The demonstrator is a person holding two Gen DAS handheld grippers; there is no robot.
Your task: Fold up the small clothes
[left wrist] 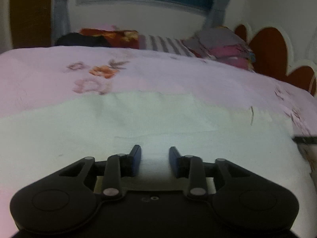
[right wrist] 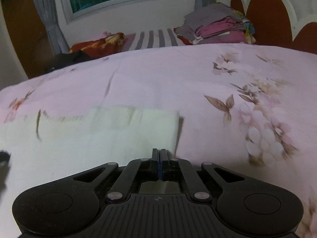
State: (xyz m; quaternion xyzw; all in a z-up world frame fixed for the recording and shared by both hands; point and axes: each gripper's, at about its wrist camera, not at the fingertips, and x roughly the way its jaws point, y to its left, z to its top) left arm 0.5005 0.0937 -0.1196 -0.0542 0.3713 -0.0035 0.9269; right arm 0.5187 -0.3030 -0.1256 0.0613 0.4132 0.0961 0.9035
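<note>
Status: white garment (left wrist: 138,123) lies flat on the pink floral bedspread (left wrist: 178,75), spread wide in front of both claws. In the left wrist view it fills the lower half of frame from 9 to 3 o'clock. In the right wrist view its right edge (right wrist: 176,130) runs straight, ending just at 12 o'clock of the claw tips; cloth extends from there toward 9 o'clock.

Left claw (left wrist: 155,159): narrow gap, jaws apart, hovering over the near part of the garment. White cloth shows between the fingers, but pads don't appear to press on it. Whether the tips touch the fabric can't be told.

Right claw (right wrist: 160,163): jaws fully together at the garment's near right corner. Whether a thin layer of cloth is pinched between the pads can't be told; the tips hide the contact point.

Progress judgement: early to mid. Garment looks smoothed, with squared edges, possibly one layer already doubled along the far band, but blur prevents confirming. No compact folded bundle yet. Remaining: at least one more fold across, then set aside.

Folded pile (right wrist: 218,27) sits at the far end of the bed, 1 o'clock, by the headboard (right wrist: 267,13).
</note>
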